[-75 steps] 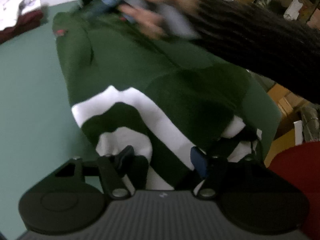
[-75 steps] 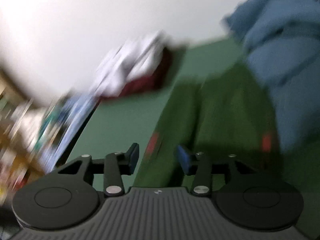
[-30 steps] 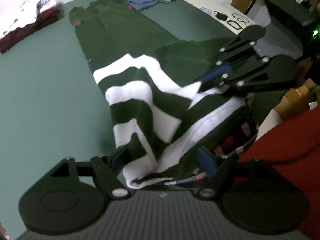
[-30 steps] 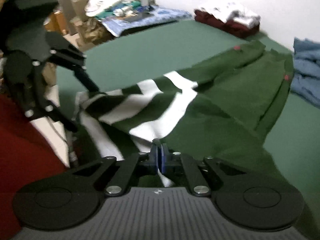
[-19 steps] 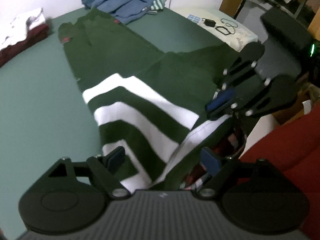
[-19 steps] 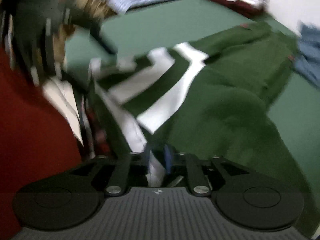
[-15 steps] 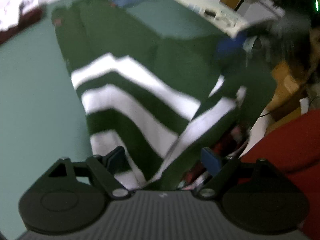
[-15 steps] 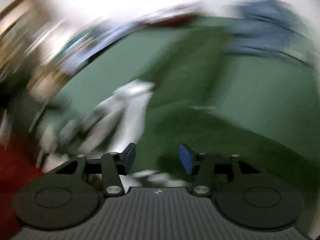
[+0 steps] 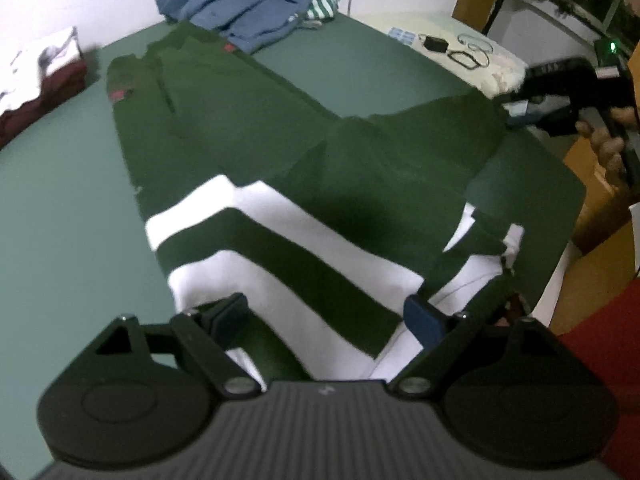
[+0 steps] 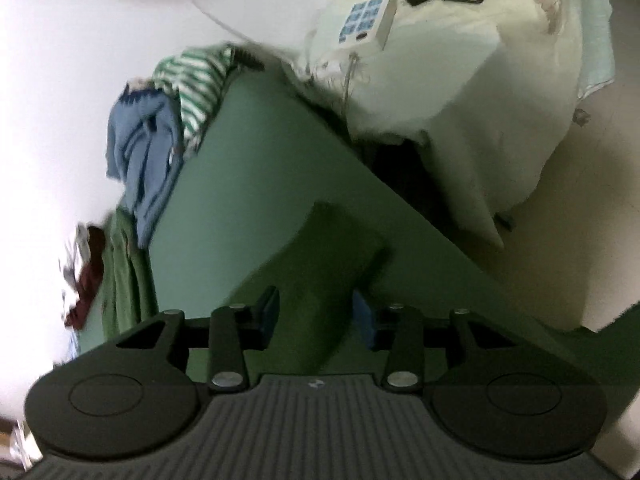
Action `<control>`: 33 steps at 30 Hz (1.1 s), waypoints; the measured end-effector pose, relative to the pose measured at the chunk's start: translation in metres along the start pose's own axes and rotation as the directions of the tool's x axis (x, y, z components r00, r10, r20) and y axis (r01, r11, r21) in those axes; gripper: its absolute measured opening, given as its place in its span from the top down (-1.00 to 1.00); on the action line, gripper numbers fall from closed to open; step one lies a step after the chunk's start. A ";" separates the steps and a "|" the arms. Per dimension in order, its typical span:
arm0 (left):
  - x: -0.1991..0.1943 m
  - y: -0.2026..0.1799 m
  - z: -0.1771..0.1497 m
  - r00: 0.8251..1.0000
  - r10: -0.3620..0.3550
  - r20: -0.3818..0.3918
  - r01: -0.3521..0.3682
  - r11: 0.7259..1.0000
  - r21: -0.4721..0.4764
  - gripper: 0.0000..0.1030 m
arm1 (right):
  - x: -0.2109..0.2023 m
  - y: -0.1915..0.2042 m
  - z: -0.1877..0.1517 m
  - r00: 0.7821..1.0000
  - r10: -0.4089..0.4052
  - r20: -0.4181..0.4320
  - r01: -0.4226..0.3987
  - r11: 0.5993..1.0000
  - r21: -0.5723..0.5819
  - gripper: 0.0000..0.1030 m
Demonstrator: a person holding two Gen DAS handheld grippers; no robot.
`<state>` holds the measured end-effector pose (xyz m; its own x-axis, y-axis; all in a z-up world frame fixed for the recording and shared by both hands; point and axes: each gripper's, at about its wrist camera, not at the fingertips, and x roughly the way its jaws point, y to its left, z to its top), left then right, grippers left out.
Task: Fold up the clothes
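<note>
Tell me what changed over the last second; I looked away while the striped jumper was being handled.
The right gripper let go of the striped hem it was pinching and swung out to the sleeve on the far right; its jaws are closing with the sleeve between them. The green and white jumper dropped flatter onto the green bed. The left gripper stayed open over the hem; the blue clothes pile did not move.

Home bedroom, pillow (image 10: 460, 92), clothes heaps (image 9: 248, 4)
</note>
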<state>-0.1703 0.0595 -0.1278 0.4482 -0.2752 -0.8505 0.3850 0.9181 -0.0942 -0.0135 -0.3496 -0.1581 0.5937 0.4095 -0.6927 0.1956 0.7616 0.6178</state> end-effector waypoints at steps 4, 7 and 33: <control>0.012 -0.004 -0.003 1.000 -0.005 -0.020 0.005 1.000 -0.007 -0.72 | 0.005 -0.001 0.001 0.998 0.009 0.060 -0.009 1.000 0.002 0.69; 0.017 -0.008 -0.008 1.000 -0.003 -0.025 0.003 1.000 -0.008 -0.79 | 0.009 -0.001 0.005 0.999 0.003 0.051 -0.002 1.000 -0.007 0.81; 0.003 0.006 -0.018 0.984 -0.177 0.036 0.176 0.984 0.036 -0.85 | 0.135 0.327 0.031 0.736 0.666 -0.119 -0.641 0.743 0.192 0.81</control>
<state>-0.1810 0.0692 -0.1400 0.4019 -0.4433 -0.8012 0.4863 0.8447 -0.2235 0.1553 -0.0606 -0.0381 0.4745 0.8686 -0.1428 -0.0858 0.2071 0.9745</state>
